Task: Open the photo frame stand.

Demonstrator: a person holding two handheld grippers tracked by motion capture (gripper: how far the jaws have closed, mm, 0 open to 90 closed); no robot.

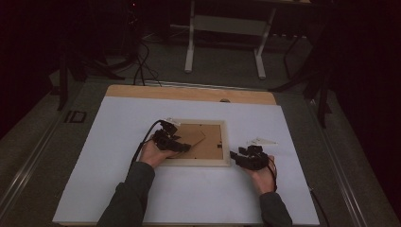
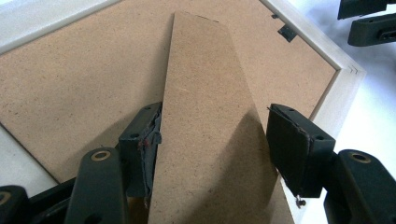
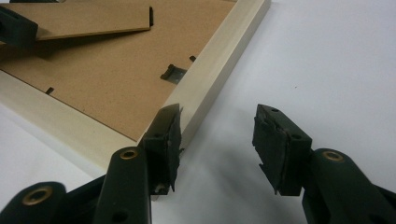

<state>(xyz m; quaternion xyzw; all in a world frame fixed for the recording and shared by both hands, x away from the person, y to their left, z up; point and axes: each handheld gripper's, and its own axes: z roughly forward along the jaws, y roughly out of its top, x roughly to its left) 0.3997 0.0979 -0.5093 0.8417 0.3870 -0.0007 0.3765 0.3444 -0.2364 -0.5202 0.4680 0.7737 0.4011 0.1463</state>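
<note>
The left gripper [image 2: 212, 144] hangs over the back of a picture frame [image 1: 196, 142], its 2 jaws spread wide on either side of the frame's cardboard stand leg [image 2: 210, 116]. The left jaw's pad sits just at the leg's edge, perhaps touching it, while the right jaw stands clear of the other edge. The leg lies raised a little off the brown backing board [image 2: 70, 79]. The frame lies face down near the middle of the white table sheet [image 1: 189, 194], its pale wooden border [image 3: 210, 74] running around the board. The right gripper [image 3: 217, 135] sits at the frame's near right corner, jaws wide apart and holding nothing: 1 jaw rests against the wooden corner, the other over bare sheet. A small metal clip [image 3: 172, 73] sits on the board close to that border.
</note>
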